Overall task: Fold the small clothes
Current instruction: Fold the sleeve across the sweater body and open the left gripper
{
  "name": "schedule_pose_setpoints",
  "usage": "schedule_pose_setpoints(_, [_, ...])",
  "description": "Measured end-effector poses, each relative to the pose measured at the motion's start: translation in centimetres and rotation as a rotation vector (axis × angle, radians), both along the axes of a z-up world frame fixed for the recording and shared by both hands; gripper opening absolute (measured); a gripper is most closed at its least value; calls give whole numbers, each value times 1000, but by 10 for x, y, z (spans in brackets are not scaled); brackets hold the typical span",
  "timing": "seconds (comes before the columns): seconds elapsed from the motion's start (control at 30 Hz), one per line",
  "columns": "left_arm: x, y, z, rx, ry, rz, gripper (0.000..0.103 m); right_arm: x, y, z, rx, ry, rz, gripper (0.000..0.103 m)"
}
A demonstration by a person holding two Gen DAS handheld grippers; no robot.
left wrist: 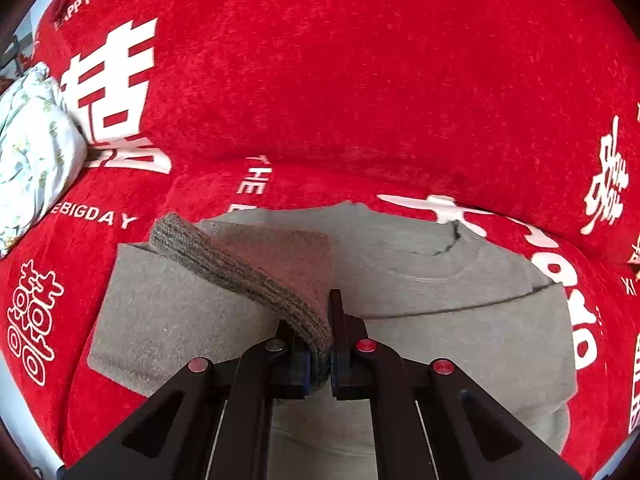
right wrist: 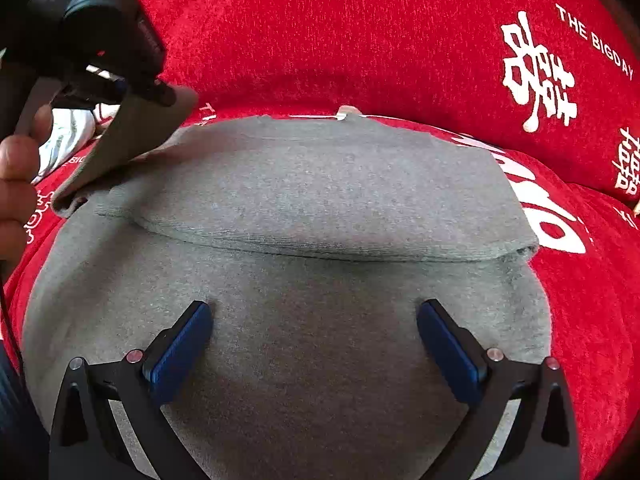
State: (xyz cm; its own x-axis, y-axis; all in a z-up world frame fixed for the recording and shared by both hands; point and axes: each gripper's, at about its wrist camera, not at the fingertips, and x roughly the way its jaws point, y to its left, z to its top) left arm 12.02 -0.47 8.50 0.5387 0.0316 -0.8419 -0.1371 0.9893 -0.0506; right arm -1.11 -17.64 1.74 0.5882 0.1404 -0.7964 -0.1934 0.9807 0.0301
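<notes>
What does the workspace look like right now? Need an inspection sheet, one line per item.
Surface: red plush cover with white lettering, over a cushioned seat and backrest.
Job's things: grey sweatshirt lying flat on the seat; right sleeve already folded across the body; left sleeve cuff lifted off the fabric.
Clutter: floral white bundle at the seat's left end.
Grippers: left claw shut on the cuff; right claw open, above the sweatshirt's body, holding nothing.
Cables: thin dark cord at the right-wrist view's left edge.
Surroundings: person's hand on the left handle; the rest cannot be made out.
</notes>
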Motion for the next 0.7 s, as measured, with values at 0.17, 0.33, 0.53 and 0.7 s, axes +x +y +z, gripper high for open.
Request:
schedule_pose_setpoints(0.17, [0,-21,5,10,-6,-44,6,0,-2,2,18,0,4,103])
schedule_pose_setpoints(0.33, [0,-41,12,20,-16,-87,6,-8,-9,5,-24,-1,5,103])
schedule_pose_setpoints(0.53, [-3,-70,13,20,-11,-140,6,-11,-32,8,-15,5,-49,103])
schedule_pose_setpoints(0.7, [-8,-96,12,28,-5,-183,6,-14,-33,9,-33,-8,-38,103])
